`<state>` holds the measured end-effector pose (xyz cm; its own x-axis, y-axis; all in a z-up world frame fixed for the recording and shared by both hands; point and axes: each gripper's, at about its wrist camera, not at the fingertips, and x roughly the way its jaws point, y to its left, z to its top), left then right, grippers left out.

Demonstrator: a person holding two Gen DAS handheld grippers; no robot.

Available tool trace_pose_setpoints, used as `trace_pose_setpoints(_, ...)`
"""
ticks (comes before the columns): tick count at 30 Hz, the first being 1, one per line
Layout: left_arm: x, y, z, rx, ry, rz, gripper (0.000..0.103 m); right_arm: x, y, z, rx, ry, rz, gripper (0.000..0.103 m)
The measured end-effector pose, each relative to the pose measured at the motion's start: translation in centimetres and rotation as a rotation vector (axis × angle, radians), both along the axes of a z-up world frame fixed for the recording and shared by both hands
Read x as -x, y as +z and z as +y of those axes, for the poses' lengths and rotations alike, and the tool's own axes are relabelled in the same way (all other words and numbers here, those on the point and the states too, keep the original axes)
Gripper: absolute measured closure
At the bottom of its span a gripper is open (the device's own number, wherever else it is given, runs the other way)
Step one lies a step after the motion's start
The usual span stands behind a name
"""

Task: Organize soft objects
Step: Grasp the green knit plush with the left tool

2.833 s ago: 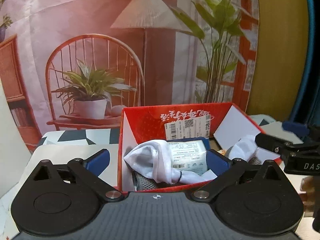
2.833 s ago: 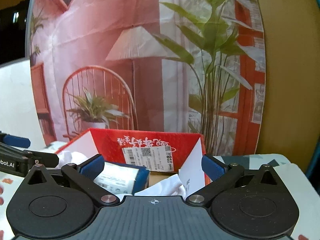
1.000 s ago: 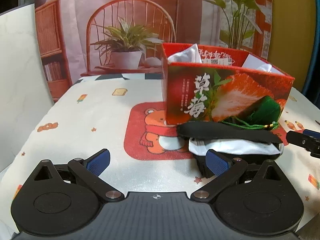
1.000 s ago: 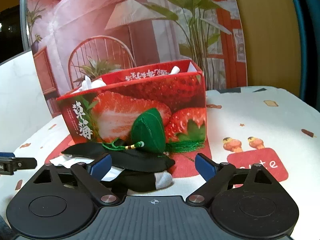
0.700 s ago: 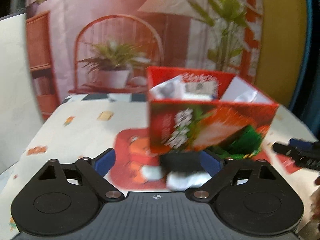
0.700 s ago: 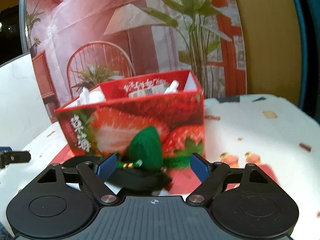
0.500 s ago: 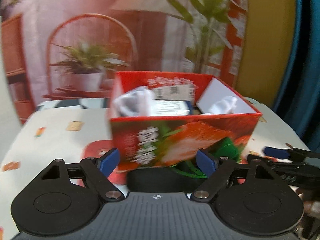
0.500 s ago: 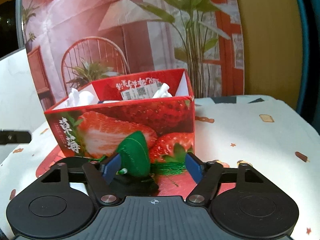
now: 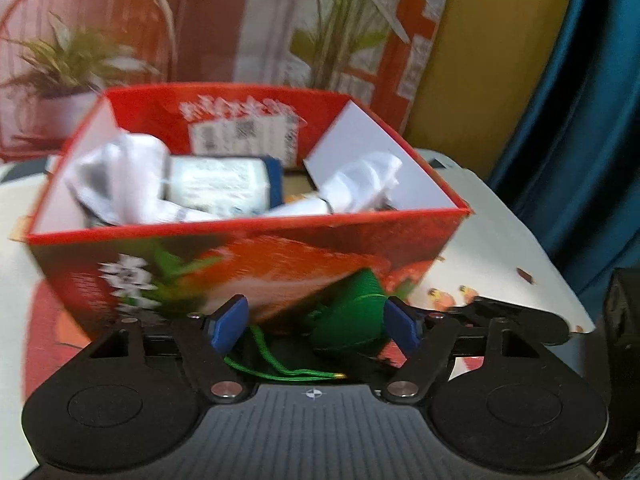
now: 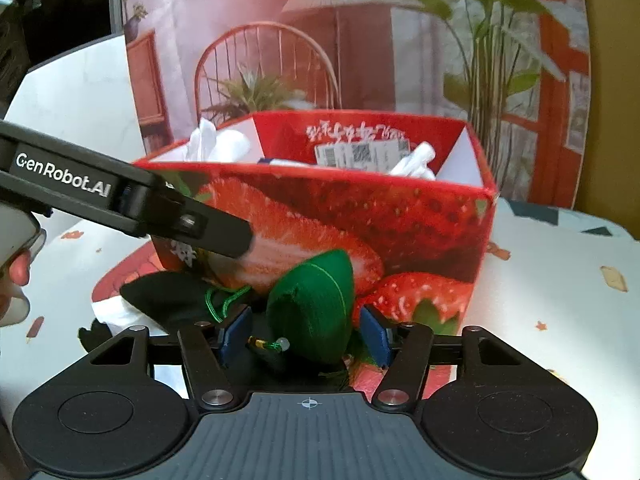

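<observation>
A green stuffed dumpling-shaped toy (image 10: pixel 312 304) with a green cord lies in front of the red strawberry box (image 10: pixel 420 216). My right gripper (image 10: pixel 302 334) has its blue pads on both sides of the toy, partly closed, with a little gap showing. The toy (image 9: pixel 352 316) also shows in the left wrist view, between the pads of my left gripper (image 9: pixel 316 324), which is open. The box (image 9: pixel 256 248) holds white cloths (image 9: pixel 120 172) and a labelled white packet (image 9: pixel 218 182). A black soft piece (image 10: pixel 168 292) lies left of the toy.
The left gripper's finger (image 10: pixel 120 204) crosses the right wrist view near the box front. White cloth (image 10: pixel 112 312) lies under the black piece. The tablecloth (image 10: pixel 560 300) has cartoon prints. A printed backdrop (image 10: pixel 360 40) stands behind; a blue curtain (image 9: pixel 580 120) hangs at right.
Both grippers moved in toward the green toy in front of the box. The right gripper's jaws narrowed around it. The left gripper swung right and closer, its view now blurred.
</observation>
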<state>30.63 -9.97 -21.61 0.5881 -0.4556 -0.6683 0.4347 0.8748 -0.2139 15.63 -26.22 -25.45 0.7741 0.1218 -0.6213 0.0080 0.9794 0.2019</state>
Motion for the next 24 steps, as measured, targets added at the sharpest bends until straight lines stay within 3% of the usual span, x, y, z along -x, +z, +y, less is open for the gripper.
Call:
trace_pose_setpoints(6,-1.5,-1.8,-1.5,0.018,-0.054,0.043,0.027,-1.2,-1.3,0.0,-0.013,0.005,0.021,0.054)
trace_pose_setpoints(8,-1.8,-2.5,-1.8,0.008,-0.062,0.061,0.033,-1.5,-1.5,0.1,-0.012,0.014,0.028,0.055)
trace_pose_setpoints(10,-2.1,-2.9,-2.0,0.001,-0.072,0.080,0.049,-1.8,-1.4,0.3,-0.014,0.029,0.021,0.057)
trace_pose_setpoints(24,0.0,0.2,0.3,0.058,-0.045,-0.023,0.051,-2.1,2.6,2.1,0.034,0.075,-0.032,0.059)
